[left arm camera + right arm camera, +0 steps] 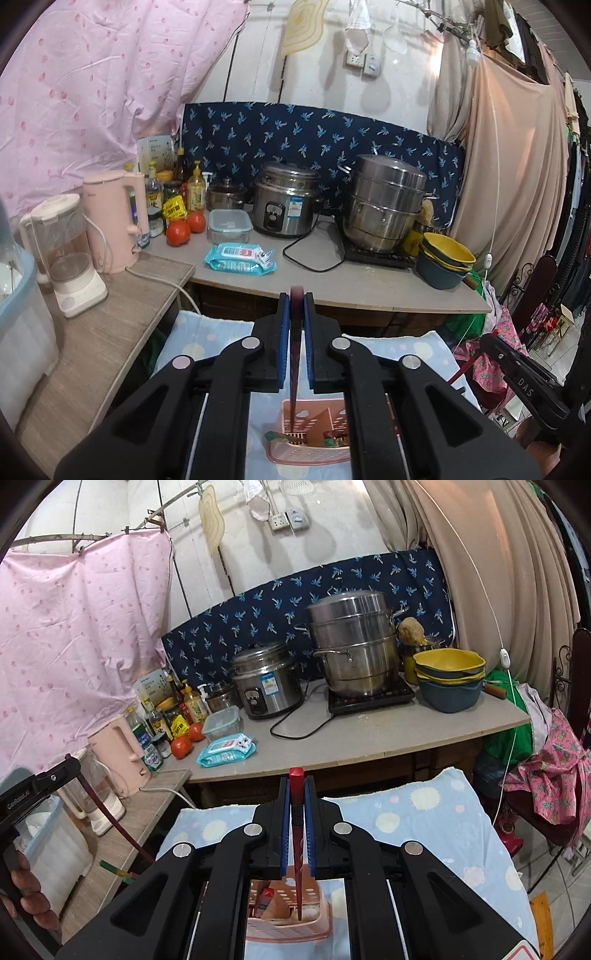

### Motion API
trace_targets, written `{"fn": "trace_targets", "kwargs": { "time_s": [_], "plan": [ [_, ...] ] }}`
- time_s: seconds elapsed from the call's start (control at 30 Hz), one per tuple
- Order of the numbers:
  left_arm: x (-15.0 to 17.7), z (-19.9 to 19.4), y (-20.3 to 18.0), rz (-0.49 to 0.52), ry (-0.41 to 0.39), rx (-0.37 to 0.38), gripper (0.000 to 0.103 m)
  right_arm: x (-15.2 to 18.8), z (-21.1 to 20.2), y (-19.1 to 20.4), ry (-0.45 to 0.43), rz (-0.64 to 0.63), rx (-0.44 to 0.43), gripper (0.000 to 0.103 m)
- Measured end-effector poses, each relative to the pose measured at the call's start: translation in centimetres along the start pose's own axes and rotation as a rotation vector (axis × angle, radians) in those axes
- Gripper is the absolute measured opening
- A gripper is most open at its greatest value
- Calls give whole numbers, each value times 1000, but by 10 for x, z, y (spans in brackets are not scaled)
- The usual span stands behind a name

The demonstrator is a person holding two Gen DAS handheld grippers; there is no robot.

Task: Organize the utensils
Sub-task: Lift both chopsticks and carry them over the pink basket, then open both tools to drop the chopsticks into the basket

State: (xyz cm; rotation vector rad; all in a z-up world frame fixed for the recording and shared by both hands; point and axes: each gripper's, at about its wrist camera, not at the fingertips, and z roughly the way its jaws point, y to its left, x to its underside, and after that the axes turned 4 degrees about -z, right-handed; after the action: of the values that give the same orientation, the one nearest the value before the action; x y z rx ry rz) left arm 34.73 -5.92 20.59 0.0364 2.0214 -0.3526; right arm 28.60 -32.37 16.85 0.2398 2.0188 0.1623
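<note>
My left gripper (296,295) is shut on a dark red chopstick (295,354); its lower end hangs down into a pink slotted utensil basket (295,458) on a blue dotted towel (199,332). A green-tipped utensil (277,436) lies in that basket. My right gripper (296,780) is shut on a brighter red chopstick (297,849), whose tip reaches into the same pink basket (288,936). In the right wrist view the left gripper's black body (37,790) shows at the left, held by a hand (22,890), with its chopstick (110,823) hanging below.
Behind the towel a grey counter (369,288) carries a rice cooker (286,201), a steel steamer pot (386,205), stacked yellow and blue bowls (445,258), a wipes pack (240,258), tomatoes (179,232) and bottles. A pink kettle (112,218) and a blender (68,254) stand on the left.
</note>
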Motion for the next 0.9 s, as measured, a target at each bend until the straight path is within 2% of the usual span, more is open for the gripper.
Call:
{"fn": "trace_targets", "kwargs": {
  "time_s": [0.07,0.13,0.17,0.27,0.63,0.9],
  "plan": [
    [1,3,3,-8,8,-7,15,1,3,-1,8,1,0,8],
    [3,3,6,-21,10,-23,51,3,3,-2,4,11,8,11],
    [4,2,8,-26,-3,-36,54,3,3,-3,3,13,15,15],
    [5,-1,9,-20,-5,-41,55,5,1,-7,-4,26,19,21],
    [21,-21,17,-32,10,-58,55,12,-32,-11,-36,36,28,21],
    [52,-51,25,-33,47,-63,55,41,-65,-12,-9,33,20,21]
  ]
}}
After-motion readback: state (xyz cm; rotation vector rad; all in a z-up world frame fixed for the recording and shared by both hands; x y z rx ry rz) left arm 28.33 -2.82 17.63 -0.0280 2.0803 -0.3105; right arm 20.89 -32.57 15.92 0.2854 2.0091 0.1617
